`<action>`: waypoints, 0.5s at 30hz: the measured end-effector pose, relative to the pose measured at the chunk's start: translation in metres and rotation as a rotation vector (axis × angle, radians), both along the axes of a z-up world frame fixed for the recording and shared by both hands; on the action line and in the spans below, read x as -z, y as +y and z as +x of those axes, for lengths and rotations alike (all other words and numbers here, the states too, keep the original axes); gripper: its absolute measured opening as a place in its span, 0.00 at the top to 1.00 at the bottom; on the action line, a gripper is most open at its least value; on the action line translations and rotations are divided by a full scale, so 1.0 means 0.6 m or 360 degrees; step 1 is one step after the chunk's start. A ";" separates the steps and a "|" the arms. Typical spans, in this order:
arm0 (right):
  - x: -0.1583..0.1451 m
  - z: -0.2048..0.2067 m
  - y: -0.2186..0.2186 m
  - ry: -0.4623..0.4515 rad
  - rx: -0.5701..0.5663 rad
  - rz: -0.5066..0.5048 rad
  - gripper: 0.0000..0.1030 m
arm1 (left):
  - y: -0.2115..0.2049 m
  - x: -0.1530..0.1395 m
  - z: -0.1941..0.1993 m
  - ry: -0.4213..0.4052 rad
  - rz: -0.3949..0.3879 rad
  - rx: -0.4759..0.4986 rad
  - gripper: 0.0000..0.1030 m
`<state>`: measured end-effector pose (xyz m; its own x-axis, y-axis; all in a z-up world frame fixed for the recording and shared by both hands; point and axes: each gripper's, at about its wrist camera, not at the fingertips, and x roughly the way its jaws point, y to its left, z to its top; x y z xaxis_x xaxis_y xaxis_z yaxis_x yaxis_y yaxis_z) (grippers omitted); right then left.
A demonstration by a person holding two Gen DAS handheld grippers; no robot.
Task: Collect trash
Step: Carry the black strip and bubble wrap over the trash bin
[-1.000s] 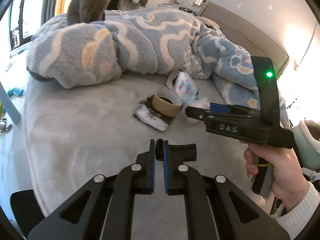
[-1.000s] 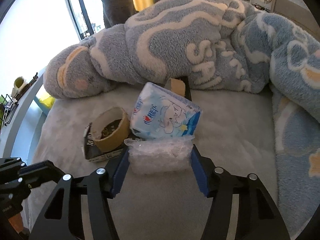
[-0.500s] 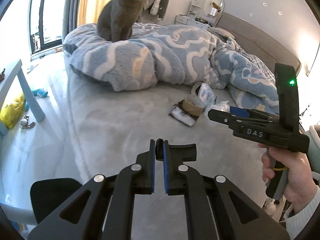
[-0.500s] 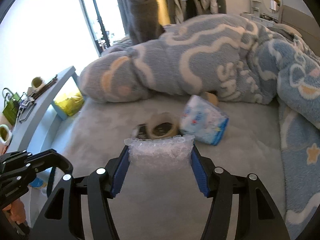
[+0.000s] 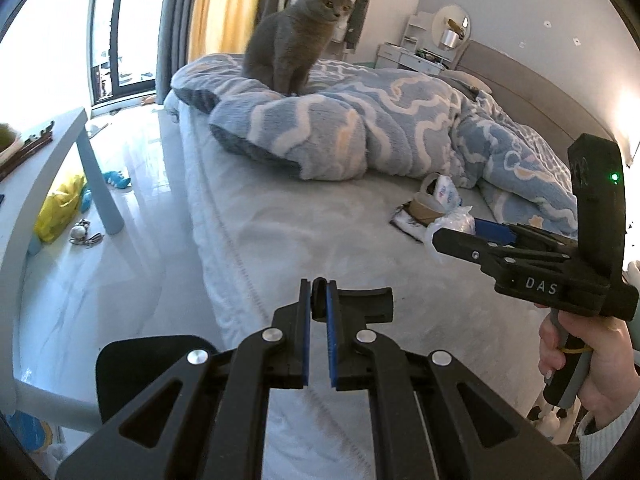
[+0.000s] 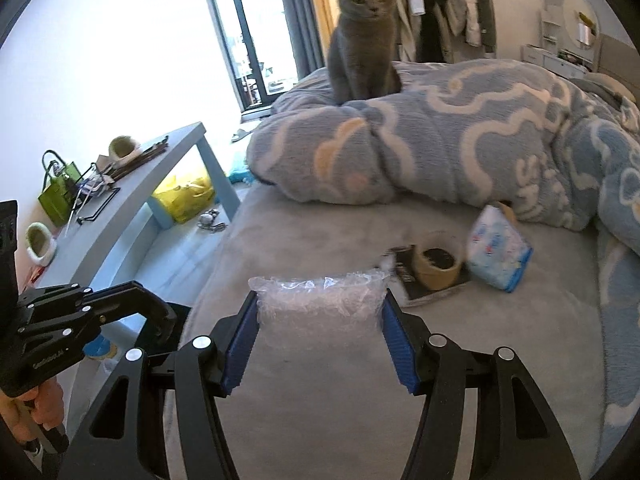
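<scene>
My right gripper (image 6: 320,320) is shut on a clear bubble-wrap bag (image 6: 320,304) and holds it above the grey bed sheet; the bag also shows in the left wrist view (image 5: 450,222). On the bed lie a brown tape roll (image 6: 438,266) on a black-and-white flat wrapper (image 6: 412,288), and a blue-white tissue pack (image 6: 498,246). My left gripper (image 5: 319,312) is shut on a black curved handle (image 5: 360,304) of a black container (image 5: 132,372) below the bed edge.
A grey cat (image 6: 362,44) sits on the blue patterned blanket (image 6: 460,140). A light-blue table (image 6: 120,216) with clutter stands left of the bed. A yellow bag (image 6: 184,196) and toys lie on the floor under it.
Both grippers have pulled back from the trash pile toward the bed edge. The right one carries the bubble-wrap bag along. The cat has turned its head.
</scene>
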<state>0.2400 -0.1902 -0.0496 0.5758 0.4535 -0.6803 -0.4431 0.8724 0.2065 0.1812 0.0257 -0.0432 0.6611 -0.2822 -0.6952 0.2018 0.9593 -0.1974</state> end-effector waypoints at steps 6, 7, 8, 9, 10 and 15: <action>-0.007 -0.014 0.040 -0.0005 -0.0055 0.0031 0.42 | 0.045 0.004 -0.019 0.0011 0.0021 -0.0055 0.92; -0.009 -0.016 0.051 -0.0003 -0.0074 0.0042 0.42 | 0.056 0.006 -0.022 0.0018 0.0024 -0.0066 0.92; -0.010 -0.018 0.059 -0.0002 -0.0085 0.0050 0.42 | 0.066 0.009 -0.025 0.0025 0.0027 -0.0075 0.92; -0.010 -0.021 0.066 0.0000 -0.0099 0.0061 0.42 | 0.072 0.011 -0.027 0.0031 0.0029 -0.0080 0.92; -0.011 -0.024 0.078 0.0005 -0.0121 0.0071 0.42 | 0.083 0.016 -0.030 0.0048 0.0034 -0.0089 0.92; -0.017 -0.043 0.138 -0.0001 -0.0224 0.0070 0.42 | 0.128 0.033 -0.037 0.0122 0.0048 -0.0137 0.92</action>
